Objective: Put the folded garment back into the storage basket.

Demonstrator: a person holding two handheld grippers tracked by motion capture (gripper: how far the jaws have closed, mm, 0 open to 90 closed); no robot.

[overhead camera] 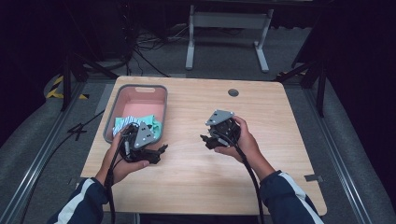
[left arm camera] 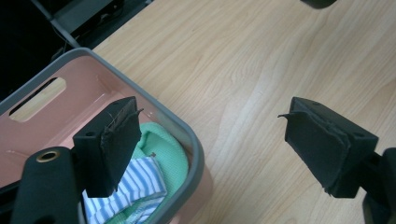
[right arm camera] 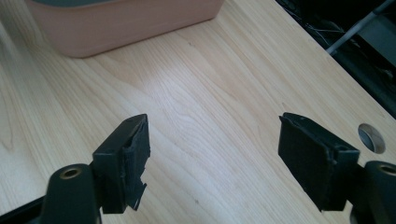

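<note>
A pink bin with a grey rim [overhead camera: 161, 105] stands at the table's left side and holds folded cloths, one mint green [left arm camera: 161, 149] and one blue-and-white striped [left arm camera: 133, 186]. My left gripper [overhead camera: 161, 150] hovers just in front of the bin's near right corner, open, with nothing between its jaws. In the left gripper view my left gripper [left arm camera: 210, 149] straddles the bin's rim [left arm camera: 194, 140] and bare wood. My right gripper [overhead camera: 205, 138] is over the middle of the table, open and holding nothing. In the right gripper view my right gripper [right arm camera: 212, 161] faces the bin's pink wall [right arm camera: 126, 23].
The wooden table [overhead camera: 196, 177] has a round cable hole [overhead camera: 233, 92] near its back edge, seen also as the hole [right arm camera: 372, 138] at the right. A white metal frame [overhead camera: 229, 32] and cables lie on the floor behind.
</note>
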